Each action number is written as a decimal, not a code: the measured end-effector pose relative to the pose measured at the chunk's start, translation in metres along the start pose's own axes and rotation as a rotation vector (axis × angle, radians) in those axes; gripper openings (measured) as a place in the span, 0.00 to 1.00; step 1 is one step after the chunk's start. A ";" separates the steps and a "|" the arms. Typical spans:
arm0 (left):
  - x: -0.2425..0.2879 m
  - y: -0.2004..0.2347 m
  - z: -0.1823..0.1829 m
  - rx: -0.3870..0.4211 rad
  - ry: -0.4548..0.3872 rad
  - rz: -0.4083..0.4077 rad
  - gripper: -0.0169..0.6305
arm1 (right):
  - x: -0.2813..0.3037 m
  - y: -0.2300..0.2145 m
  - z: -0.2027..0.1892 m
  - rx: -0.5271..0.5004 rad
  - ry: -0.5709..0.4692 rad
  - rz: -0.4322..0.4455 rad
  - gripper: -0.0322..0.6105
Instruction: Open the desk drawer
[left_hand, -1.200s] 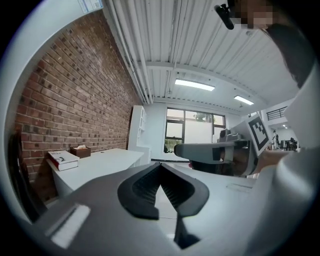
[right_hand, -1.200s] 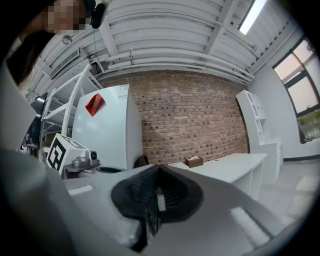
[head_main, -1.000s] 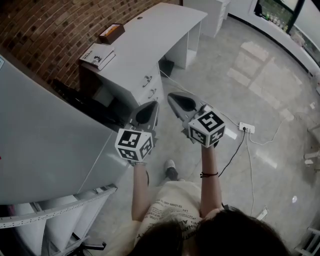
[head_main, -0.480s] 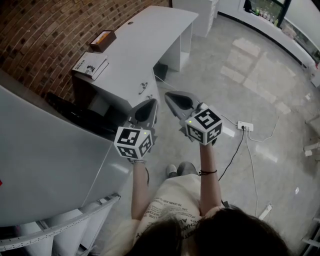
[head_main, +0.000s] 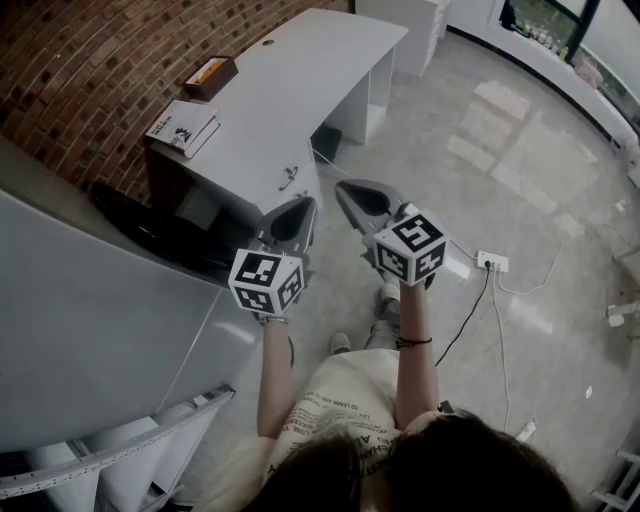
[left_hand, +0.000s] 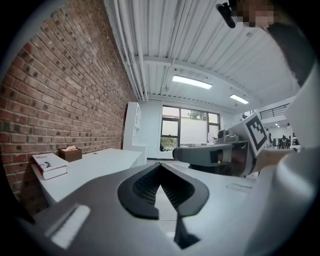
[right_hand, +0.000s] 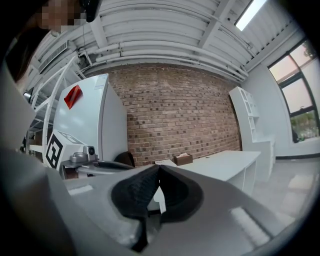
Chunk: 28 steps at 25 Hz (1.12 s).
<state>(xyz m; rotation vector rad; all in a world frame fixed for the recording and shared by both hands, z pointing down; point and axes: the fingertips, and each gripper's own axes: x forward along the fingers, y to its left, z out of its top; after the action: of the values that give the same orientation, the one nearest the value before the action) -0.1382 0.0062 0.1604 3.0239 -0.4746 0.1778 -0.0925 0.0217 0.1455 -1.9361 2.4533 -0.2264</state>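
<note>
**Desk drawer, apparently shut; neither gripper has reached it.**
Left gripper (head_main: 303, 210) and right gripper (head_main: 345, 192): jaws closed tip to tip, nothing held. The desk drawer (head_main: 300, 187) lies just ahead of the left gripper's tips. Its handle (head_main: 289, 177) runs lengthwise along the drawer front. The right gripper stands off to the side, so the left is judged nearer.
</note>
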 end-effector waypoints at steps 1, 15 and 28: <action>0.005 0.002 -0.002 0.005 0.012 0.010 0.02 | 0.002 -0.006 -0.001 0.004 0.004 0.007 0.05; 0.100 0.046 0.011 -0.122 -0.029 0.204 0.02 | 0.066 -0.112 0.023 -0.015 0.065 0.195 0.05; 0.154 0.050 0.008 -0.189 -0.077 0.375 0.02 | 0.084 -0.160 0.015 -0.054 0.127 0.387 0.05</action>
<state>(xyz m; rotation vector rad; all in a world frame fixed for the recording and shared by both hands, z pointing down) -0.0073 -0.0880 0.1746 2.7380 -1.0018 0.0342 0.0433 -0.0977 0.1562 -1.4579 2.8766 -0.2852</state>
